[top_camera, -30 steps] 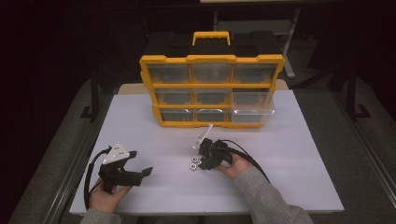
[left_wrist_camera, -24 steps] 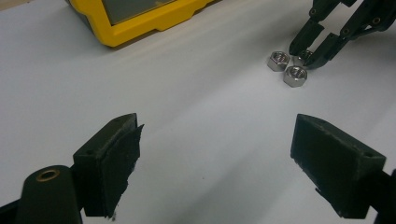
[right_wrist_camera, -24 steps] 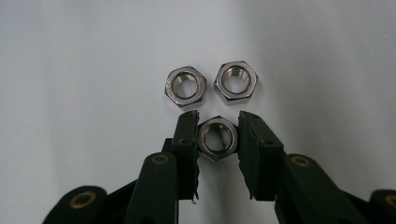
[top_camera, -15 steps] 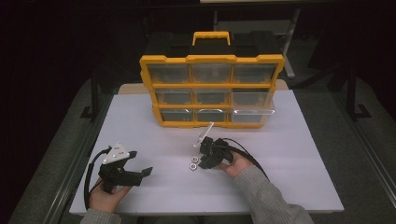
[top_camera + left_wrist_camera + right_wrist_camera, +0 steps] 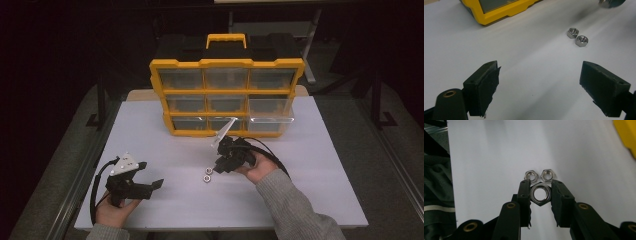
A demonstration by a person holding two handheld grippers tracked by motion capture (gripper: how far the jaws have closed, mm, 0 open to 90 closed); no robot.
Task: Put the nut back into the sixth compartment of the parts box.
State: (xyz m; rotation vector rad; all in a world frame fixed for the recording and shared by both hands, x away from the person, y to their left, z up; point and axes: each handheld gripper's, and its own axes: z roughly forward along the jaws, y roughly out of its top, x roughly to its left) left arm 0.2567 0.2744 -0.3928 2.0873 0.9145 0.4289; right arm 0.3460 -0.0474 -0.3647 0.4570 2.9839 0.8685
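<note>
My right gripper (image 5: pixel 540 185) pinches a large nut (image 5: pixel 540 194) above two small nuts (image 5: pixel 546 175) mid-table; my left gripper (image 5: pixel 539 75) stands spread, empty.

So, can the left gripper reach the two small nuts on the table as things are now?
Probably yes. The left gripper is open, and bare white table lies between it and the two small nuts. The right gripper holds its own nut above them.

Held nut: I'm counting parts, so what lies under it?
Under the nut clamped in the right gripper lies white table, with two smaller nuts just past it. The patch directly beneath is covered by the nut and jaws.
</note>
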